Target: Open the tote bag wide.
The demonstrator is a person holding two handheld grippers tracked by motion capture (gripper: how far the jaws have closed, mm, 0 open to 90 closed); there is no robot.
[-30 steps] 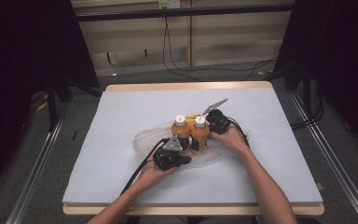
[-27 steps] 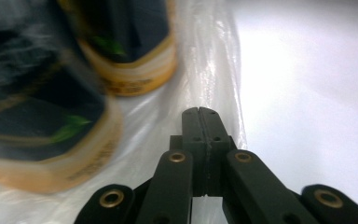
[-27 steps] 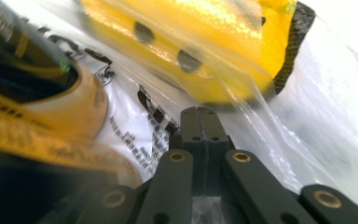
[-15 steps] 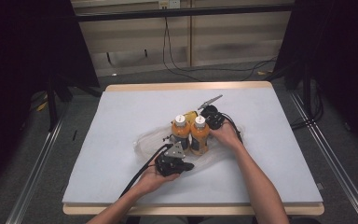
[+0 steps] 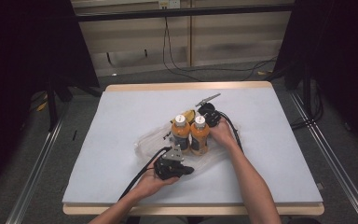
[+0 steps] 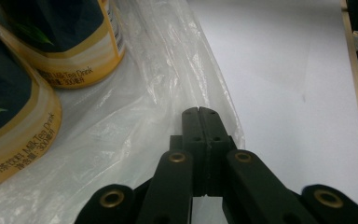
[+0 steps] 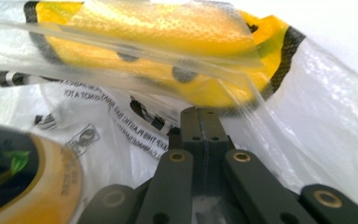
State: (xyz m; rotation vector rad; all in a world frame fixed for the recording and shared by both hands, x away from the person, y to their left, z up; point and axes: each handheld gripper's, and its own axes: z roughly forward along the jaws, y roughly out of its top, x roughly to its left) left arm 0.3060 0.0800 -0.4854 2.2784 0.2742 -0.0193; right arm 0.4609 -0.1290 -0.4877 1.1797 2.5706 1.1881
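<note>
Since the earlier frame the right gripper (image 5: 207, 112) has been slid a bit toward 12 o'clock along the far side of the bottles (image 5: 190, 134), while the left gripper (image 5: 171, 161) has pretty much been kept where it was, at about 6 o'clock of them. Both bottles are stood upright side by side on the clear plastic bag (image 5: 149, 140) mid-table (image 5: 121, 107), with a yellow pack (image 7: 168, 51) seen through the plastic just past the right gripper's tips. Both sets of jaws are pressed together: the left gripper's (image 6: 200, 116) are resting on the bag's edge, the right gripper's (image 7: 199, 116) look pinched on bag film, though that can't be told for sure.
</note>
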